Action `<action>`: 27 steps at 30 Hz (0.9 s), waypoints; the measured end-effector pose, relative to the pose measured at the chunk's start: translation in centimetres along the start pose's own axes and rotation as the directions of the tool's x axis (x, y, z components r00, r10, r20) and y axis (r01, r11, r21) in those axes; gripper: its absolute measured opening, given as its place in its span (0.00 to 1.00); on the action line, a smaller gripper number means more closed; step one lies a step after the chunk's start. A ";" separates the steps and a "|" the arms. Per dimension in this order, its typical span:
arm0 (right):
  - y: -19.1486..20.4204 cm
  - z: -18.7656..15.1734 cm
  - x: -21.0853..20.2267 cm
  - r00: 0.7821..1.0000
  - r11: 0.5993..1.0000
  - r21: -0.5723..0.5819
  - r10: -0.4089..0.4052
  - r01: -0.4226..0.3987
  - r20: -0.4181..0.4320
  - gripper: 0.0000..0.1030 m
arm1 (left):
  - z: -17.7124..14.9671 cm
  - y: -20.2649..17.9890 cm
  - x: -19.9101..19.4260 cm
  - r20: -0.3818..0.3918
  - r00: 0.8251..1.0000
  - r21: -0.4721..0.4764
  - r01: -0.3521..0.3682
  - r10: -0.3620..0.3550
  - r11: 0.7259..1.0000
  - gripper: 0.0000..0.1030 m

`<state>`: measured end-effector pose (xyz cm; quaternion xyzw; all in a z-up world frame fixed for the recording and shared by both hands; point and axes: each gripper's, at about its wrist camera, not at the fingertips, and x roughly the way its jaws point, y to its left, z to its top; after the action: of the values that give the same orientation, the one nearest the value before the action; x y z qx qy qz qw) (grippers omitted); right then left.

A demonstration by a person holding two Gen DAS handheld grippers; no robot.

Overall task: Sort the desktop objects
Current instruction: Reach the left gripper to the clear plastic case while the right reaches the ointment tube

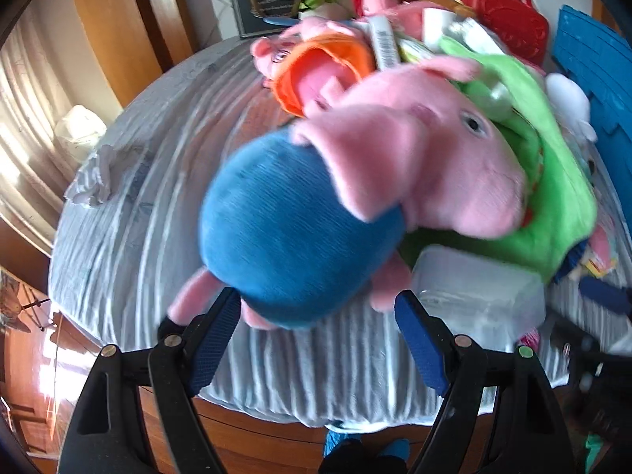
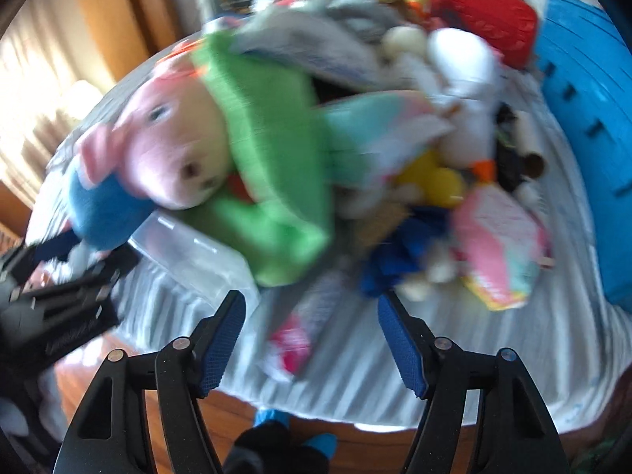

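Striped cloth: pale grey-white ribbed covering over the work surface; it hangs over the near edge.
Room: wooden floor below the near edge, wood panelling and a lit curtain at the left.
Plush pig in blue: lies on the cloth at the near left of the pile, pink head resting against the green plush.
Clear plastic box: lies on the cloth, touching the green plush and just beside the pig's legs.
Pile: second pink pig in orange, red plastic basket at the far side, blue crate at the right edge, yellow duck and white plush mixed in; blur hides finer detail.
Left gripper: jaws apart, straddling the pig's lower body; pads not pressing.
Right gripper: jaws apart, nothing held, above a pink-and-white packet on the cloth.
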<state>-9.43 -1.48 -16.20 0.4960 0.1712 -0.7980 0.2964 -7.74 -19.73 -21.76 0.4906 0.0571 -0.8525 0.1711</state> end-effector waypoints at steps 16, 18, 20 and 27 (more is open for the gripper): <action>-1.9 -1.8 -1.8 0.997 0.992 0.095 0.082 -0.082 -0.002 0.67 | 0.6 -2.6 -4.2 -0.022 0.989 -0.180 0.139 -0.145 0.974 0.78; -3.8 -2.4 -2.2 0.999 0.989 0.139 0.045 -0.043 -0.006 0.67 | 0.3 -4.6 -3.3 -0.062 0.991 -0.164 0.111 -0.123 0.980 0.78; -5.5 -3.4 -2.6 1.000 0.983 0.185 0.017 -0.013 -0.022 0.67 | -0.2 -5.9 -2.0 -0.094 0.990 -0.151 0.094 -0.109 0.984 0.78; -6.6 -4.2 -1.2 0.996 0.971 0.232 0.067 -0.053 -0.054 0.61 | -1.4 -6.0 0.5 -0.121 0.986 -0.107 0.104 -0.117 0.989 0.49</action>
<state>-10.39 6.37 -17.22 0.5562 0.0713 -0.7876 0.2555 -8.95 -13.93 -23.34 0.5309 0.1376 -0.8237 0.1438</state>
